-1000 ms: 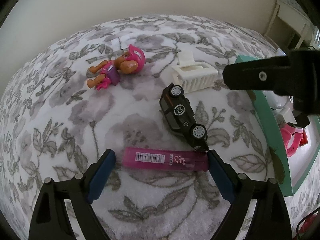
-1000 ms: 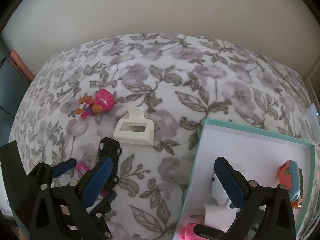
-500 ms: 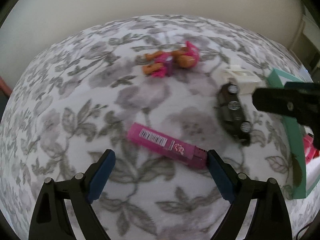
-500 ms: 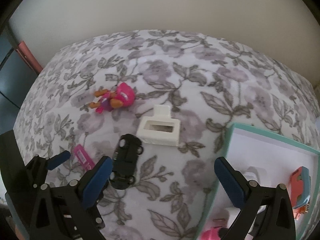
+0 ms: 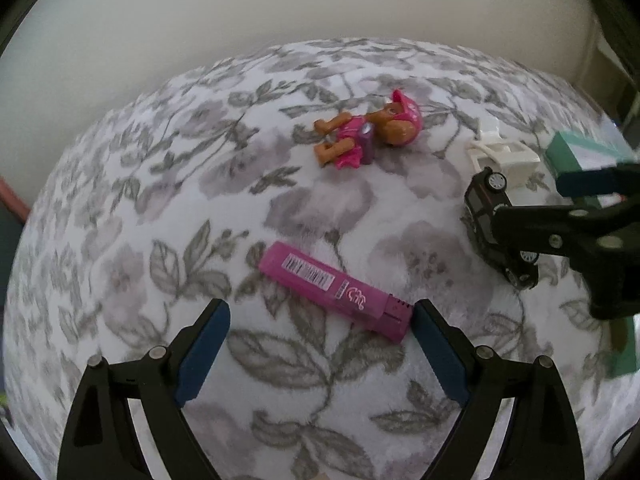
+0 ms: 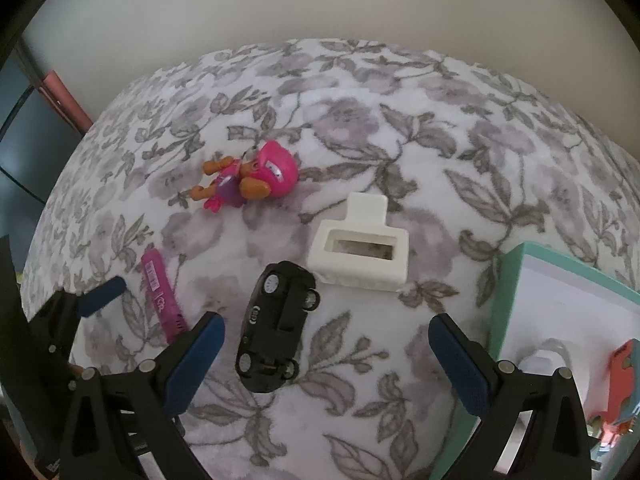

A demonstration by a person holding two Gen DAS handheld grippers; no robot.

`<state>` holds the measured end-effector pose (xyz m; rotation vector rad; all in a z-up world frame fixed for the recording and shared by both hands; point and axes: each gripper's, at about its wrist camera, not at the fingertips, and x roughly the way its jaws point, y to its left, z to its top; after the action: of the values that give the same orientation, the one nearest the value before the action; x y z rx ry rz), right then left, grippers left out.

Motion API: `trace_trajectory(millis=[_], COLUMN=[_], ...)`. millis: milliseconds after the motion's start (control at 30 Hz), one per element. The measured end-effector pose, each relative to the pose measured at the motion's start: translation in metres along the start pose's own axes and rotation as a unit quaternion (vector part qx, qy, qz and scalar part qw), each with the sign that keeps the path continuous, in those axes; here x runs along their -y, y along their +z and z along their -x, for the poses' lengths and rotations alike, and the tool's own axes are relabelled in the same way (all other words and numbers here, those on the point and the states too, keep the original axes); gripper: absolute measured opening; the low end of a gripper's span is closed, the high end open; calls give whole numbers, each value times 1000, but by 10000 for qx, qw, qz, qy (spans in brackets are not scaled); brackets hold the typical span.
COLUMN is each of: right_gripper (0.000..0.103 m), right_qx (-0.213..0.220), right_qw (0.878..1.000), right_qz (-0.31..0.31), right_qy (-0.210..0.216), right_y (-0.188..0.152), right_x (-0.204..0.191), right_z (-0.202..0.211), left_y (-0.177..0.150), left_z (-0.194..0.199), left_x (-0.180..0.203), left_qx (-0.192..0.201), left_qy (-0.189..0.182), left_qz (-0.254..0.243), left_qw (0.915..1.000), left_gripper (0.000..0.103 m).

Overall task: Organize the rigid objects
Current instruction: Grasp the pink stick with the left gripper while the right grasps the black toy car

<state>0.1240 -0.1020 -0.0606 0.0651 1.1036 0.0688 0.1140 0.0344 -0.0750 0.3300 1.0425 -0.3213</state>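
Observation:
On the floral cloth lie a pink flat case with a barcode (image 5: 334, 291) (image 6: 162, 296), a black toy car (image 6: 277, 322) (image 5: 490, 210), a white plastic holder (image 6: 360, 250) (image 5: 506, 156) and a pink-helmeted pup figure (image 5: 370, 130) (image 6: 250, 182). My left gripper (image 5: 320, 344) is open and empty, its fingers just short of the pink case's two ends. My right gripper (image 6: 326, 356) is open and empty just above the car, which lies between its fingers toward the left one. The right gripper also shows in the left wrist view (image 5: 580, 216), partly hiding the car.
A teal-rimmed white box (image 6: 508, 288) (image 5: 568, 156) stands at the right and holds a white object (image 6: 540, 360) and an orange-and-blue toy (image 6: 622, 384). A beige wall rises behind the cloth. A dark panel and pink strip (image 6: 64, 96) stand at the far left.
My right gripper has moved left from over the box to the black car. My left gripper has turned, so the pink case now lies slanted between its fingers.

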Motion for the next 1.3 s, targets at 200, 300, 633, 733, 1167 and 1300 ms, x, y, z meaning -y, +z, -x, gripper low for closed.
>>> trace_trajectory(millis=[200, 300, 633, 733, 1167, 1300], right_gripper=[97, 93, 82, 77, 36, 33], right_qx=[-82, -101, -100, -75, -67, -106], right_qw=[10000, 9999, 9987, 9987, 9991, 9994], right_qz=[-48, -5, 254, 229, 146, 93], right_qy=[-18, -33, -438, -449, -397, -312], right_y=[1, 1, 0, 0, -4, -8], right_x=[-4, -9, -26, -25, -17, -13], right_z=[-10, -13, -25, -25, -15, -13], left_y=[8, 11, 11, 12, 12, 8], left_z=[-2, -5, -6, -6, 0, 2], left_x=[1, 1, 4, 7, 17, 16], left_qx=[96, 138, 173, 190, 119, 109], left_qy=[45, 20, 45, -7, 32, -33], left_qz=[-379, -474, -585, -651, -570, -563], left_qw=[9992, 9988, 9981, 9977, 9983, 9983], left_gripper=[92, 92, 92, 90, 65, 68])
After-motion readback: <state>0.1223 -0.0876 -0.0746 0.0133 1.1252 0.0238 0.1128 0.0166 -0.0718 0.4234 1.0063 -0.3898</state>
